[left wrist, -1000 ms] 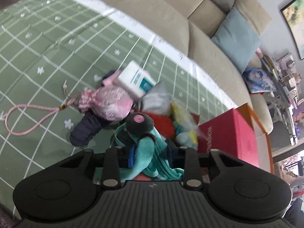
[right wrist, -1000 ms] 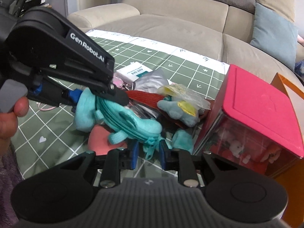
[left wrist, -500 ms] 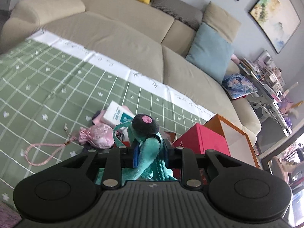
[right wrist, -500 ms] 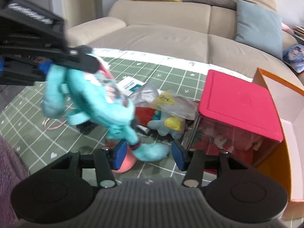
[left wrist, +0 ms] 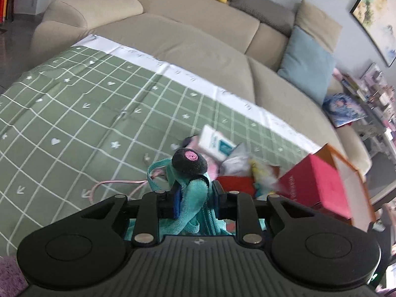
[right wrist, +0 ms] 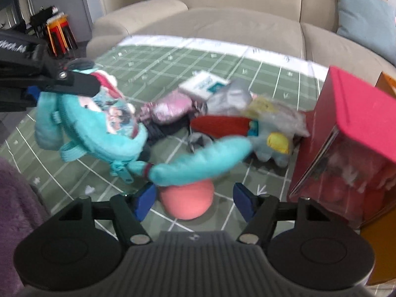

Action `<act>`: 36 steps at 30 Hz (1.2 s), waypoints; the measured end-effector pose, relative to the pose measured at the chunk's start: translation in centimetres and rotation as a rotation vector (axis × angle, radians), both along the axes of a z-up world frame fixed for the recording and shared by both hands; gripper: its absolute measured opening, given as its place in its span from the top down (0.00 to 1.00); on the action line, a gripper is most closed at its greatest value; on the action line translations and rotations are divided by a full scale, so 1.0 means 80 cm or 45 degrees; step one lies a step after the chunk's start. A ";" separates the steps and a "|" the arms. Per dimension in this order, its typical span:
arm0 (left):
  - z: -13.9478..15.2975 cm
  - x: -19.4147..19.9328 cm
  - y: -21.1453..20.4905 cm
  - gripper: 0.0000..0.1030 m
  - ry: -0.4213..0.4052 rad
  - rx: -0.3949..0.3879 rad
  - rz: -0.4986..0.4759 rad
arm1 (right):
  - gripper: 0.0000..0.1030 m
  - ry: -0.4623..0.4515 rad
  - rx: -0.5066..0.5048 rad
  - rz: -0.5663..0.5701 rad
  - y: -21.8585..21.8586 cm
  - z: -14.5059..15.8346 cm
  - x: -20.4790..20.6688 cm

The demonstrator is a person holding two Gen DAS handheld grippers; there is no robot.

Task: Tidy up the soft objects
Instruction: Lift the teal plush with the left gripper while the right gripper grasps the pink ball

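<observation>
Holding tight, the left gripper (left wrist: 194,196) is clamped on the teal plush toy (right wrist: 99,126) and has it up in the air over the green checked cloth (left wrist: 74,113). From the right wrist camera the toy hangs at about nine o'clock, and its long teal tail (right wrist: 198,158) swings out toward three o'clock. The right gripper (right wrist: 194,201) has just been opening; its blue pads stand wide apart with nothing pinched between them. Under the gap sits a pink ball (right wrist: 186,201) on the cloth. Up at twelve o'clock lies a heap of soft things: a shiny pink pouch (right wrist: 170,106), a red cloth (right wrist: 220,126) and a small blue and yellow plush (right wrist: 272,146). A red box (right wrist: 356,113) stands at three o'clock, just beside the heap.
</observation>
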State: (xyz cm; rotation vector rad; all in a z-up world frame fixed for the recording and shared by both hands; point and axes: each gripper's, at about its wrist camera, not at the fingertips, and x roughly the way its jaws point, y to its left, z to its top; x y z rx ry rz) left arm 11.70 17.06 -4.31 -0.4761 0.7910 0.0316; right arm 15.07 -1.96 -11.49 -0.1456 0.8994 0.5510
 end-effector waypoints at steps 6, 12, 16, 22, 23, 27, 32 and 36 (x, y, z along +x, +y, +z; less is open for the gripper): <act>-0.021 0.002 0.003 0.74 0.049 0.064 0.004 | 0.37 0.024 0.030 0.018 0.010 -0.015 0.008; -0.019 -0.002 -0.004 0.74 0.042 0.128 -0.011 | 0.56 0.028 0.053 0.075 0.018 -0.011 0.003; -0.003 -0.011 -0.007 0.74 -0.017 0.150 -0.004 | 0.57 -0.006 0.067 0.068 0.005 0.006 -0.009; 0.038 -0.026 -0.025 0.74 -0.135 0.223 -0.013 | 0.57 -0.074 0.076 0.052 -0.014 0.042 -0.022; 0.044 -0.027 -0.027 0.74 -0.148 0.226 -0.015 | 0.57 -0.083 0.078 0.049 -0.018 0.046 -0.025; 0.069 -0.041 -0.032 0.74 -0.218 0.239 0.021 | 0.56 -0.101 0.078 0.012 -0.035 0.060 -0.034; 0.099 -0.047 -0.038 0.74 -0.282 0.269 0.017 | 0.56 -0.145 0.104 -0.048 -0.055 0.082 -0.039; 0.126 -0.054 -0.047 0.74 -0.348 0.290 0.007 | 0.56 -0.205 0.117 -0.087 -0.075 0.108 -0.045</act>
